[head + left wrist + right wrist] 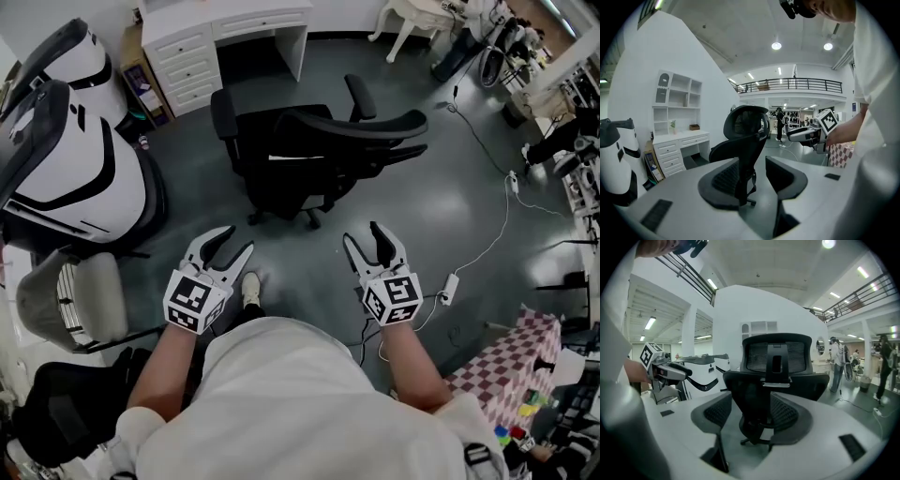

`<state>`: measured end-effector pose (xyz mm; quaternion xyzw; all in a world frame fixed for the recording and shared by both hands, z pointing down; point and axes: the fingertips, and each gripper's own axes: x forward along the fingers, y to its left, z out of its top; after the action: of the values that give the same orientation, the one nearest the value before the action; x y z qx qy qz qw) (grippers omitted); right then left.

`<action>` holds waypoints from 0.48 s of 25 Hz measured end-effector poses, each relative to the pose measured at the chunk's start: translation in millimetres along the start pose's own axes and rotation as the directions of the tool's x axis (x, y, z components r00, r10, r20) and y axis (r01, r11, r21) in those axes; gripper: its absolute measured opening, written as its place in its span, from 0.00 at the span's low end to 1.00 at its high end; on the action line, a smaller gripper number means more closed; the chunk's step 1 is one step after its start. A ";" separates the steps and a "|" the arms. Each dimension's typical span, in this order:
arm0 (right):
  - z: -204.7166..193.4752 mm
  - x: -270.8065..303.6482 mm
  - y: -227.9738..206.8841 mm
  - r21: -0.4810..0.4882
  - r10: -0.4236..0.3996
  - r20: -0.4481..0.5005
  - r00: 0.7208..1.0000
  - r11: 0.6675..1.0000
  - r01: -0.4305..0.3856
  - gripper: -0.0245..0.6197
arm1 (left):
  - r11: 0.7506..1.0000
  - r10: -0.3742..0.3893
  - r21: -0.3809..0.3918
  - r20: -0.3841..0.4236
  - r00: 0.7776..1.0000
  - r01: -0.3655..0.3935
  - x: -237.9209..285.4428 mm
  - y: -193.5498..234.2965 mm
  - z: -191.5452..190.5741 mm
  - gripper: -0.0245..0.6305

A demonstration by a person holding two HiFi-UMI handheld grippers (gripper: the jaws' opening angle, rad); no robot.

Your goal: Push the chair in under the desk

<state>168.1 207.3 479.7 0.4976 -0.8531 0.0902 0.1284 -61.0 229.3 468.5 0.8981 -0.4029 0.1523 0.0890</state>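
Black mesh office chair (319,155): out on the grey floor (441,216), near the white desk (234,21) but not under it, backrest (361,127) facing the person. Left gripper (236,240) and right gripper (364,234): jaws apart, nothing between them, short of the backrest, no contact. Approach step; push not begun. Next: meet the backrest top on both sides, press squarely toward the desk opening. May swivel if pushed unevenly.

The left gripper (239,239) and right gripper (362,234) point forward side by side, jaws apart, empty.
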 end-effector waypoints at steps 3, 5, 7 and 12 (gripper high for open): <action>10.5 17.7 -12.6 0.007 -0.043 0.001 0.999 0.999 0.043 0.42 | 1.000 -0.020 0.017 0.001 1.000 0.020 14.0 21.7 4.3 0.30; 18.1 27.2 -20.0 0.010 -0.069 0.002 0.998 0.998 0.069 0.43 | 0.999 -0.035 0.030 0.002 0.999 0.035 21.9 33.8 7.4 0.30; 24.7 35.7 -28.0 0.017 -0.096 0.002 0.995 0.995 0.096 0.45 | 0.998 -0.052 0.046 -0.002 0.999 0.052 29.8 44.6 10.2 0.30; 35.9 54.6 -54.6 0.044 -0.163 0.000 0.987 0.986 0.163 0.50 | 0.992 -0.090 0.091 -0.017 0.996 0.091 52.8 66.1 14.7 0.32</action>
<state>185.2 125.4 463.9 0.5687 -0.8075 0.0972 0.1227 -74.4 144.8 475.4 0.9175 -0.3539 0.1722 0.0572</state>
